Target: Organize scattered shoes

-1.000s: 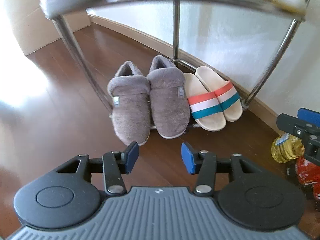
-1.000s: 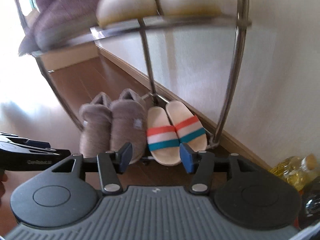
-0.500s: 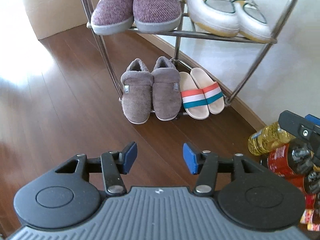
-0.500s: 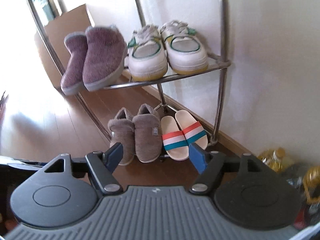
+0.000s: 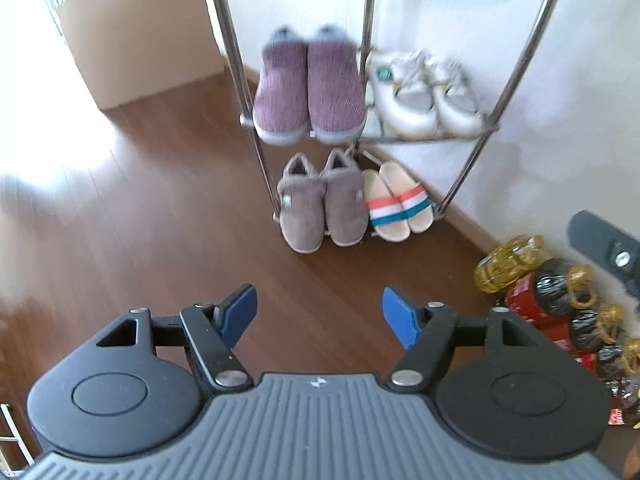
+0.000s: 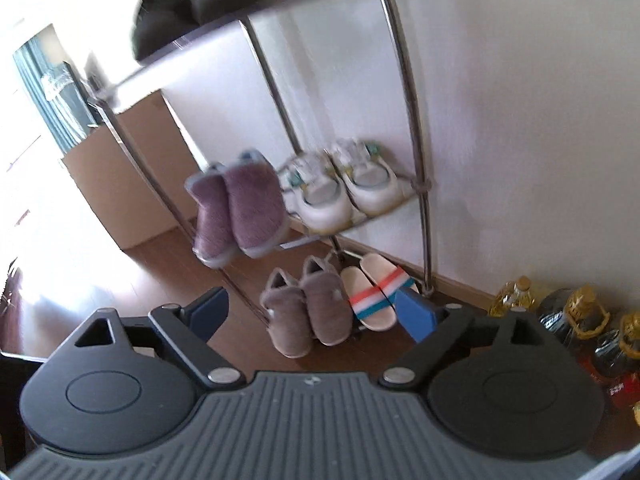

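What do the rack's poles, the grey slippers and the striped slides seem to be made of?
The rack's poles look like polished chromed metal: thin, silvery and mirror-shiny. The grey slippers seem to be soft knitted or fleecy fabric, matt with fuzzy collars. The striped slides look like smooth moulded foam or rubber, cream with an orange, white and teal band; which one cannot be told.

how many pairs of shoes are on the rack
5: grey slippers and striped slides at the bottom, purple slippers and white sneakers above, a dark blurred pair on top. More may be hidden.
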`<action>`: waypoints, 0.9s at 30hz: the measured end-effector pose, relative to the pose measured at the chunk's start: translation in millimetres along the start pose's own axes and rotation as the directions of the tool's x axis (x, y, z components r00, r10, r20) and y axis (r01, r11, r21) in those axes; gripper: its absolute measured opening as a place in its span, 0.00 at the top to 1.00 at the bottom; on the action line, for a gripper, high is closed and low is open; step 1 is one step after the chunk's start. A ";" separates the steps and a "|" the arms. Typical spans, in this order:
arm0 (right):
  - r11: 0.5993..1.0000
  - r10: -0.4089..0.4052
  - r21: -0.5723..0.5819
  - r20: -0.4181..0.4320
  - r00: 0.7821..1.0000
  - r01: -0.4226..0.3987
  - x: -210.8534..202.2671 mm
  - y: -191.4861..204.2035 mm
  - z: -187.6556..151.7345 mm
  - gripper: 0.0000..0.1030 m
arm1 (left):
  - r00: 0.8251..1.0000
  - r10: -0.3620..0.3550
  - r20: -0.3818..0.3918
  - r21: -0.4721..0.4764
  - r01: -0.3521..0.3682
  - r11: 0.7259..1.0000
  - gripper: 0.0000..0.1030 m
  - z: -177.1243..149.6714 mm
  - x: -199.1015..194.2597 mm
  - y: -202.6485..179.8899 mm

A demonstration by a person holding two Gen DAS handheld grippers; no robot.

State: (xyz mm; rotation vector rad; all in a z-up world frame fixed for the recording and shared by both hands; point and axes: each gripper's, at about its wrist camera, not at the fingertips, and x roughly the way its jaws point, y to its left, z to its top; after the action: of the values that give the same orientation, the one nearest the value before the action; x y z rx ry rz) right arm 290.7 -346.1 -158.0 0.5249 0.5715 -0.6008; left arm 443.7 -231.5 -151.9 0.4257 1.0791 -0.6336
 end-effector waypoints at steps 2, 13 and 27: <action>0.999 -0.006 -0.031 0.016 1.000 0.007 -25.2 11.6 7.8 0.11 | 1.000 -0.016 0.015 -0.009 0.016 1.000 0.29 2.1 -28.4 4.1; 0.997 -0.011 -0.080 0.078 0.997 0.017 -118.3 49.9 25.6 0.06 | 0.990 -0.033 0.138 0.012 0.032 0.999 0.26 2.2 -149.3 22.9; 0.990 0.016 -0.141 0.172 0.985 0.009 -196.3 92.8 49.2 0.01 | 0.975 -0.005 0.221 0.027 -0.001 1.000 0.21 -0.8 -224.2 33.8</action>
State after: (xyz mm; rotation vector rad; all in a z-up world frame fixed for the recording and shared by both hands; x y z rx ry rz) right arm 233.4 -237.5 27.7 0.3365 0.4446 -0.5913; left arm 392.8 -146.0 51.8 0.3679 0.8599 -0.6810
